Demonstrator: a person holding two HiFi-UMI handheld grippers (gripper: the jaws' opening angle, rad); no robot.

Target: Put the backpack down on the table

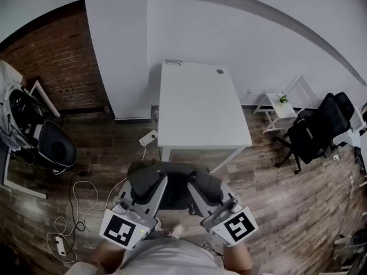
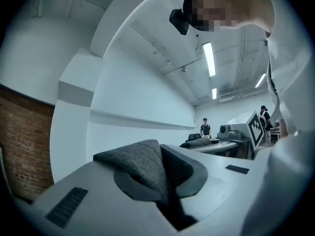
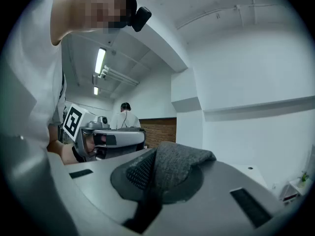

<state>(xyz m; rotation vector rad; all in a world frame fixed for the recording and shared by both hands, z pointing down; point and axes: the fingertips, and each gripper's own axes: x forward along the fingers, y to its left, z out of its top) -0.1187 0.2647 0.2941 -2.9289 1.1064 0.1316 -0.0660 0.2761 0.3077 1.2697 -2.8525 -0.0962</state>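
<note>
A dark grey backpack hangs between my two grippers, above the wooden floor just in front of the white table. My left gripper is shut on a fold of the backpack's grey fabric on its left side. On the right side, my right gripper is shut on another fold of the same fabric. In both gripper views the cloth is pinched between the closed jaws, left gripper and right gripper. The backpack's lower part is hidden behind the grippers.
A pair of glasses and a small round object lie at the table's far edge. A black office chair and a small white stand are at the right. Cables and gear lie on the left floor.
</note>
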